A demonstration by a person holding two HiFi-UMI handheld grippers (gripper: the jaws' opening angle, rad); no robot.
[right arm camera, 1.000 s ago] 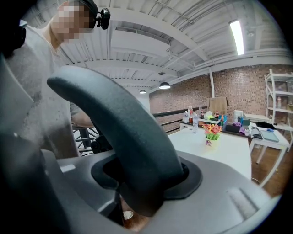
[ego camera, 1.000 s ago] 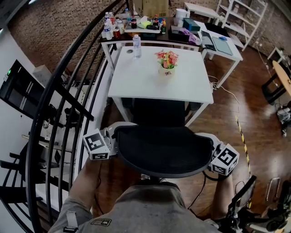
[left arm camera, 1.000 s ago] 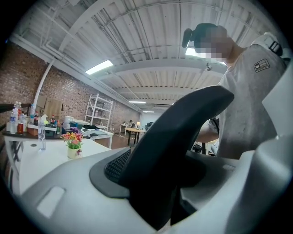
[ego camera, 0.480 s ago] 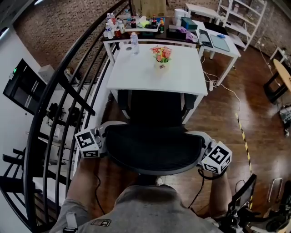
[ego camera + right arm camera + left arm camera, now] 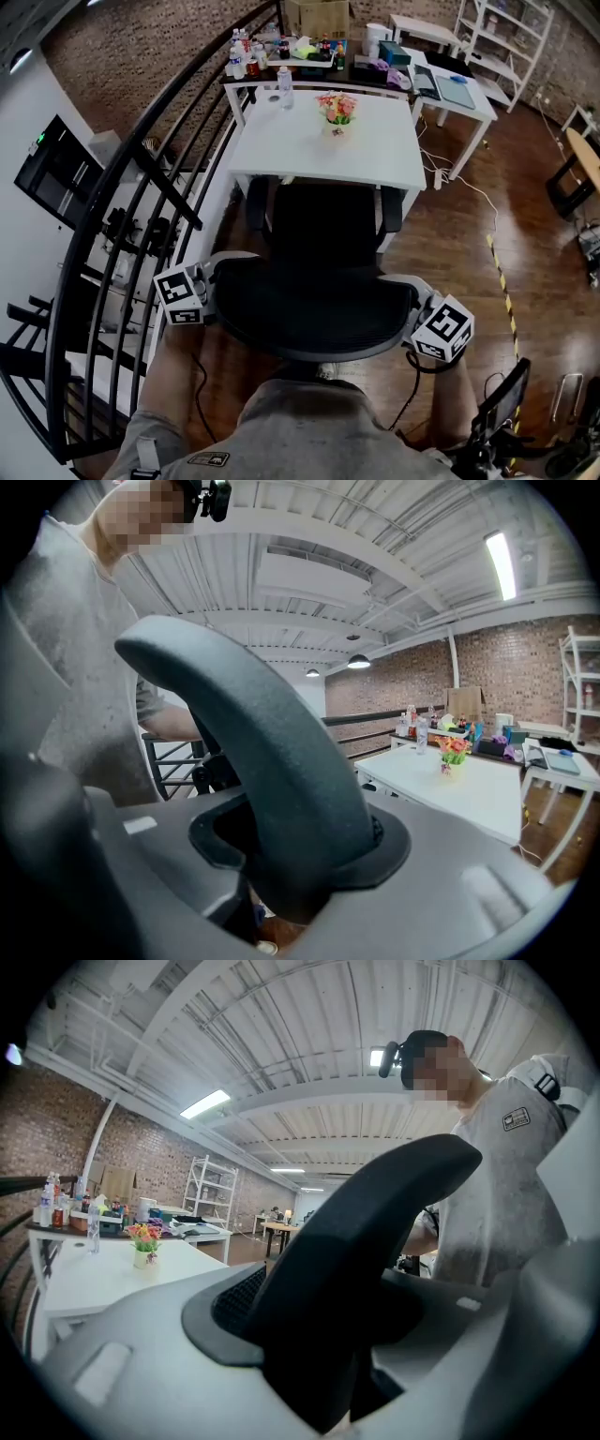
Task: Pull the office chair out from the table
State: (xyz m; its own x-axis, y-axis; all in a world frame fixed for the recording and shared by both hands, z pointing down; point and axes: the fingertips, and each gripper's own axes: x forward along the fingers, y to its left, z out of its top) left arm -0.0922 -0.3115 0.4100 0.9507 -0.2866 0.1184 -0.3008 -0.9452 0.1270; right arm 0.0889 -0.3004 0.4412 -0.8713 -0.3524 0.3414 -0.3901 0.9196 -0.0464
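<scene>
Left claw [image 5: 212, 292] and right claw [image 5: 413, 315] each pinch the curved black rim of the mesh-backed office chair [image 5: 314, 309], the right just tightening; its seat meets the smooth white square desk [image 5: 300, 155] beyond

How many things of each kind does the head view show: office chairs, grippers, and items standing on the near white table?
office chair: 1
grippers: 2, left gripper and right gripper, both clamped on the chair; the right one's jaws have just been closing
water bottle: 1
flower pot: 1
Total: 5
</scene>
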